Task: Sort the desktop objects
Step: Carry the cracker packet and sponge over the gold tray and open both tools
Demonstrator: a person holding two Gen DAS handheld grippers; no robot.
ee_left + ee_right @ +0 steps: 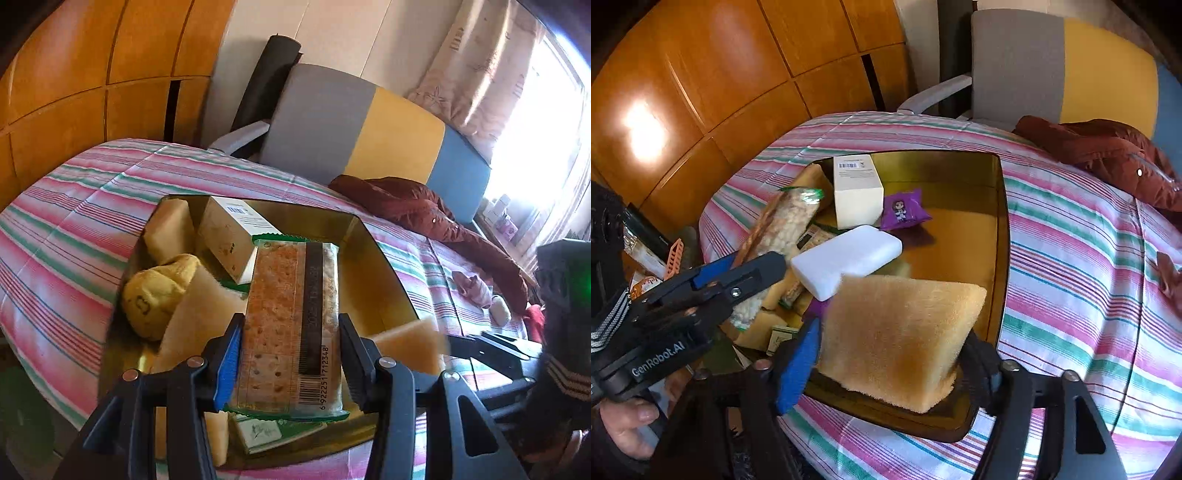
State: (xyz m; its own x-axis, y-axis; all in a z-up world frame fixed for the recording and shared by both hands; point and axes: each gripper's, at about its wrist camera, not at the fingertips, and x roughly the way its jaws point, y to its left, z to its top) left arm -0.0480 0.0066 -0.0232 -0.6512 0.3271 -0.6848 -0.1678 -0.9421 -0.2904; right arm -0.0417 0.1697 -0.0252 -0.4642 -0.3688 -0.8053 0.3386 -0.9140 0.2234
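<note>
My left gripper (291,354) is shut on a clear cracker packet (291,317) and holds it over the left half of a gold tray (384,258). It also shows at the left of the right wrist view (746,273). My right gripper (890,354) is shut on a tan sponge (901,332) above the tray's near edge (1001,236). In the tray lie a white box (857,192), a white eraser block (846,258), a purple sachet (903,210), a yellow plush toy (155,295) and more sponges (170,229).
The tray sits on a striped pink, green and white cloth (1082,266). A dark red jacket (1108,155) lies on the cloth at the far right. A grey and yellow chair (1034,66) stands behind, with orange cabinets (701,92) to the left.
</note>
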